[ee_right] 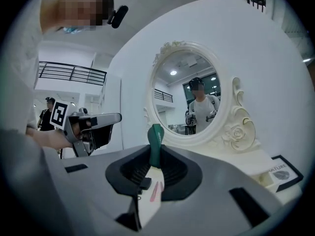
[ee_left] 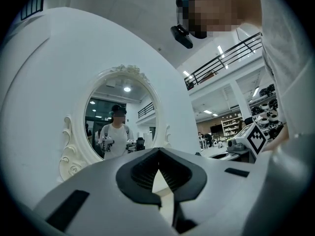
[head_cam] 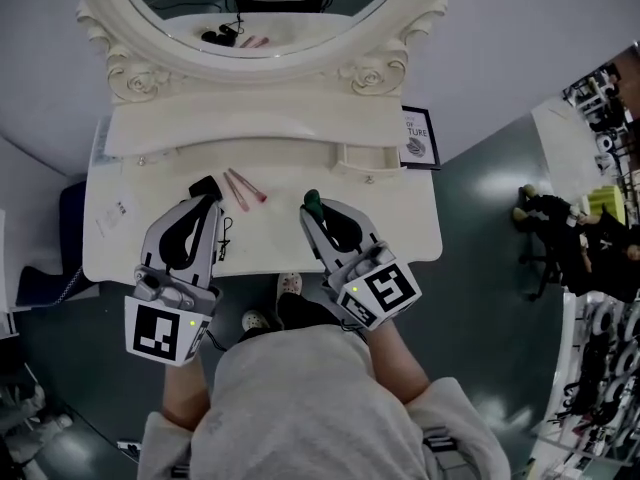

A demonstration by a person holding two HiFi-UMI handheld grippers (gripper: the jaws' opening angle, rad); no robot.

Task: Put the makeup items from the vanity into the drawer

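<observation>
Clamping a green makeup stick [ee_right: 155,142], our right claw [ee_right: 153,167] hides its lower end; only the tip pokes out, centre frame over the surface [head_cam: 405,230]. Our left claw [ee_left: 157,157] is closed, empty. Two pink pencils [head_cam: 243,188] lie between them.

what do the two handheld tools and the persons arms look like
The left tool and right tool both have light grey shells with black ribbed pads inside. Each carries a white cube with black square markers and a small green light. The person wears a grey sweatshirt.
</observation>
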